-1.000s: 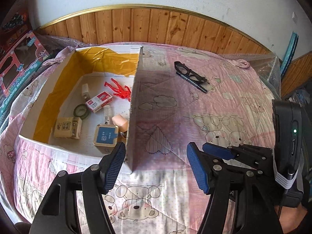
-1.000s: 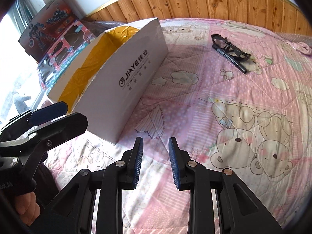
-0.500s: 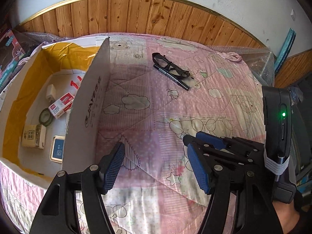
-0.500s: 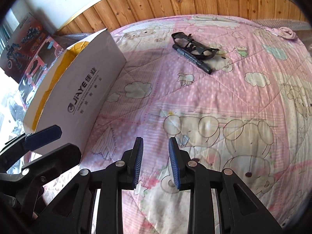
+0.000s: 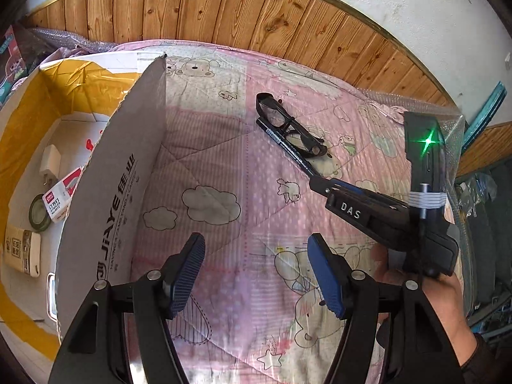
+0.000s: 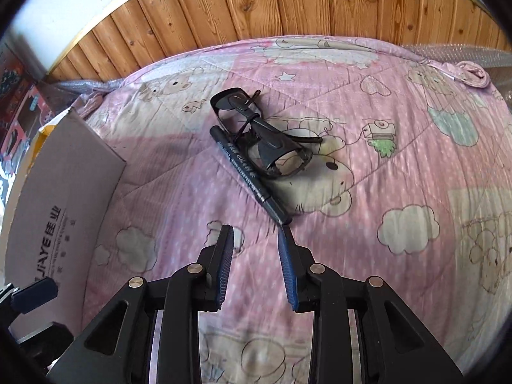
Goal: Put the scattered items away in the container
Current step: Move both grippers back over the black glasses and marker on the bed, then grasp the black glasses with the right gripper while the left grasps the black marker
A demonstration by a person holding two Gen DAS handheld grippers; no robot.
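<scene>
Black marker [image 6: 249,174] lies on pink quilt [image 6: 368,224] touching black glasses [image 6: 262,140], its near tip just ahead of right gripper [image 6: 254,236], jaws parted, empty. Left gripper [image 5: 256,268] released, beside cardboard box [image 5: 108,192].

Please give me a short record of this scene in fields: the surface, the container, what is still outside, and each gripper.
surface: pink quilt with bear prints
container: cardboard box, several small items inside
still outside: black glasses and black marker, lying side by side on the quilt
right gripper: open, empty, tips just short of the marker's near end
left gripper: open, empty, beside the box
</scene>
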